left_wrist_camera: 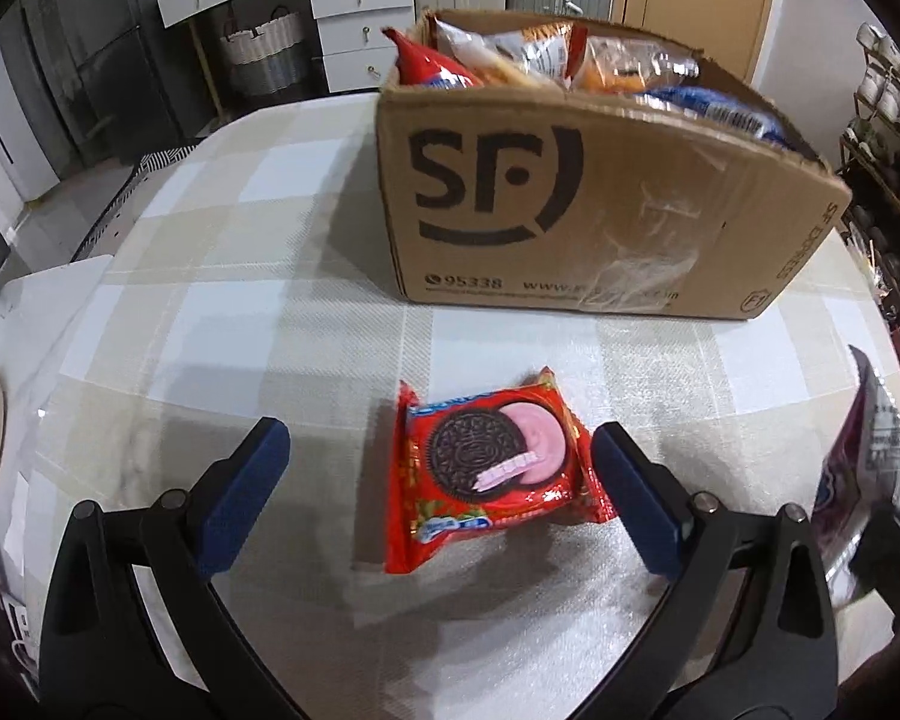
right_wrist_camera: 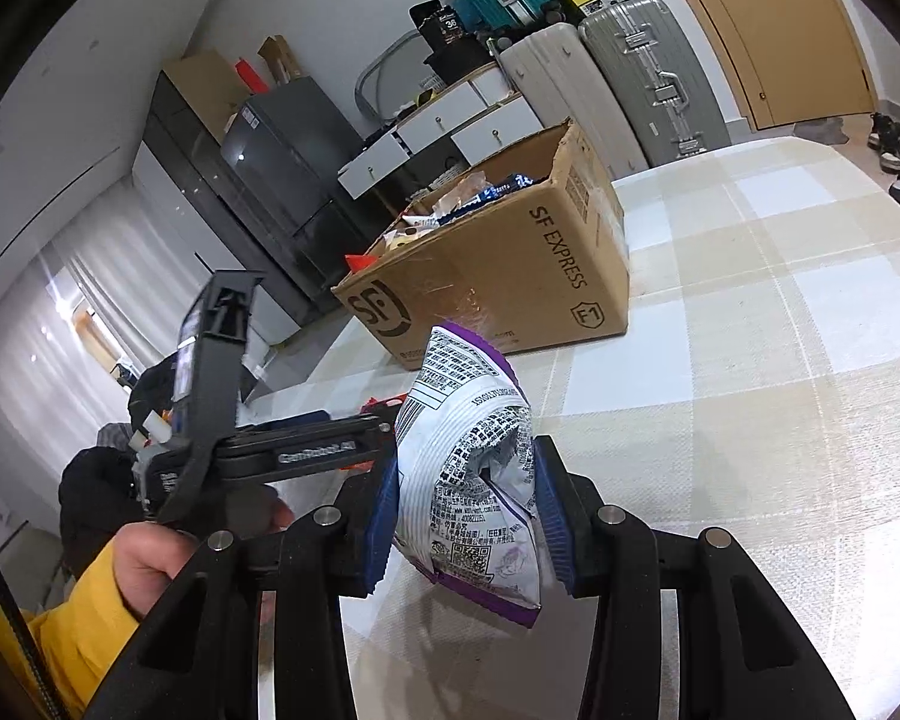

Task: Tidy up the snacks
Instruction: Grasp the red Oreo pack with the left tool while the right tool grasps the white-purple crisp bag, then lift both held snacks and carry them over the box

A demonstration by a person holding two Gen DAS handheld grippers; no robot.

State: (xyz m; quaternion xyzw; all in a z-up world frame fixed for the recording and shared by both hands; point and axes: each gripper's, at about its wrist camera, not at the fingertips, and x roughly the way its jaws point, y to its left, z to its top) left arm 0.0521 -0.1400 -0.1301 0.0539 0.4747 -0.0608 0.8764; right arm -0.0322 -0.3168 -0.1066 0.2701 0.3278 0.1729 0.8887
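Checked tablecloth [left_wrist_camera: 258,312]; my left gripper [left_wrist_camera: 438,498] spread around cookie pack [left_wrist_camera: 486,468], should close squarely; right gripper [right_wrist_camera: 465,516] pinching purple bag [right_wrist_camera: 480,480]; box [left_wrist_camera: 570,210] beyond.

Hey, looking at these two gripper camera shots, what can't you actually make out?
- Left wrist view: the depth of the cardboard box; its front wall hides everything below the top snacks.
- Left wrist view: the purple and white packet, blurred and cut by the right edge.
- Right wrist view: the red cookie packet, mostly hidden behind the left gripper.
- Right wrist view: the purple packet's front; only its printed back shows.
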